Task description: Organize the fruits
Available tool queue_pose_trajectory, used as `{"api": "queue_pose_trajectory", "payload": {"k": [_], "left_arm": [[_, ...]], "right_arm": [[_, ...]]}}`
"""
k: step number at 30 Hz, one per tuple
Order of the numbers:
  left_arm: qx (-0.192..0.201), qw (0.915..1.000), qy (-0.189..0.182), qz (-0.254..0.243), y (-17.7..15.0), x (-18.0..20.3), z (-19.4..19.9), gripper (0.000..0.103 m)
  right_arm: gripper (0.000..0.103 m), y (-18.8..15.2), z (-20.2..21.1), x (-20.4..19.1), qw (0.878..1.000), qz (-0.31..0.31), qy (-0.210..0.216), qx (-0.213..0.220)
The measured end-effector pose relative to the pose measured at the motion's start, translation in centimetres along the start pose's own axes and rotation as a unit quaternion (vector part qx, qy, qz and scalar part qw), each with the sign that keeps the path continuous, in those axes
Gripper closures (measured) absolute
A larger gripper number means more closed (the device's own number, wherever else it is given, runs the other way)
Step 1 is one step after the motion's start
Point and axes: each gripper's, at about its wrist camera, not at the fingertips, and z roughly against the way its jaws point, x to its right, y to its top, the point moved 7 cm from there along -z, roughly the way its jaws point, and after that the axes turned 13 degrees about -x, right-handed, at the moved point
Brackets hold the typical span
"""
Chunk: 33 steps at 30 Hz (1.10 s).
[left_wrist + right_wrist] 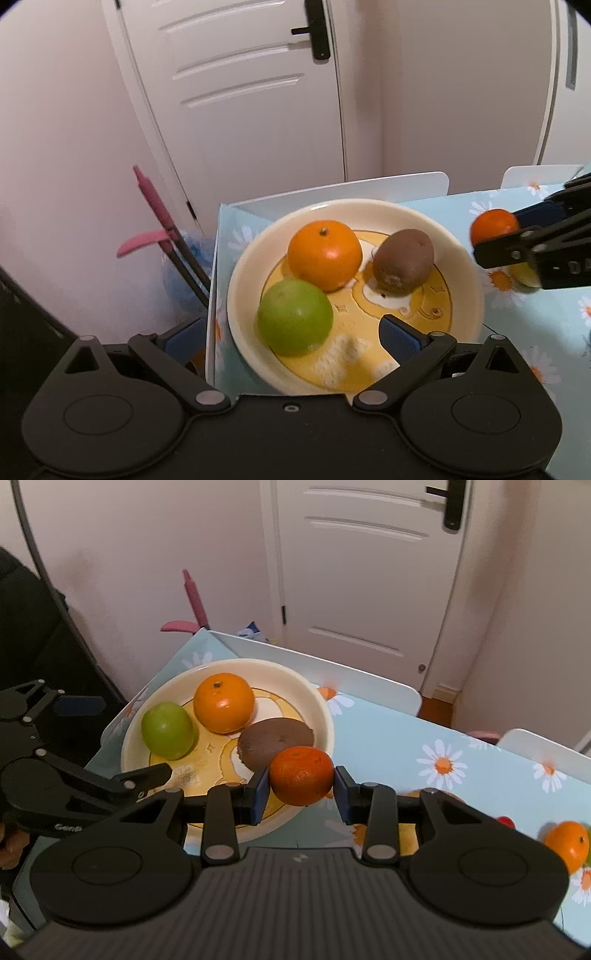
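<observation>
A cream plate (469, 266) (325, 709) with a yellow centre holds an orange (324, 254) (224, 702), a green apple (294, 316) (169, 729) and a kiwi (403, 262) (275, 738). My right gripper (301, 788) (498, 240) is shut on a small tangerine (301, 775) (493, 225) and holds it just above the plate's right rim. My left gripper (291, 338) (110, 738) is open and empty, its fingers spread either side of the plate's left part by the apple.
The table (388, 738) has a light blue daisy cloth. Another orange (567, 845) lies at its right side beside a small red fruit (505, 821). White chair backs (314, 664) stand behind the table. A door and a pink mop handle (155, 203) are behind.
</observation>
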Motion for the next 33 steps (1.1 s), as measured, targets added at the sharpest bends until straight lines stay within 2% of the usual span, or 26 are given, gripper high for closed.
{"api": "queue_pose_trajectory", "payload": {"k": [8, 11, 17, 19, 21, 22, 23, 24, 33], "left_arm": [[-0.02, 0.9993, 0.009, 0.029, -1.6, 0.4, 1.2, 0.001], [-0.025, 0.9988, 0.001, 0.043, -2.0, 0.5, 1.4, 0.001], [-0.03, 0.998, -0.004, 0.055, -3.1, 0.3, 1.9, 0.001], [-0.029, 0.998, -0.004, 0.056, -3.3, 0.4, 2.1, 0.001], [-0.028, 0.9981, -0.001, 0.054, -3.4, 0.4, 2.3, 0.001], [-0.028, 0.9982, 0.002, 0.053, -3.4, 0.5, 2.5, 0.001], [-0.026, 0.9983, 0.004, 0.051, -3.4, 0.5, 2.6, 0.001], [-0.025, 0.9984, 0.006, 0.05, -3.4, 0.6, 2.8, 0.001], [-0.014, 0.9988, 0.005, 0.046, -3.6, 1.3, 4.9, 0.001]], "right_arm": [[0.051, 0.1, -1.7, -1.8, 0.999, 0.041, 0.015, -0.017], [0.051, -0.2, -2.5, -2.3, 0.998, 0.055, 0.014, -0.026], [0.05, -0.6, -3.1, -2.5, 0.998, 0.052, 0.025, -0.024], [0.044, -0.5, -2.9, -2.5, 0.998, 0.048, 0.026, -0.019], [0.024, -0.5, -2.5, -2.4, 0.999, 0.043, 0.026, -0.01], [0.018, -0.5, -2.1, -2.4, 0.999, 0.04, 0.025, -0.003], [0.007, -0.5, -1.7, -2.3, 0.999, 0.036, 0.023, 0.006], [0.0, -0.5, -1.2, -2.2, 0.999, 0.033, 0.019, 0.015], [0.0, -1.3, 2.3, -1.2, 0.999, -0.005, 0.007, 0.032]]}}
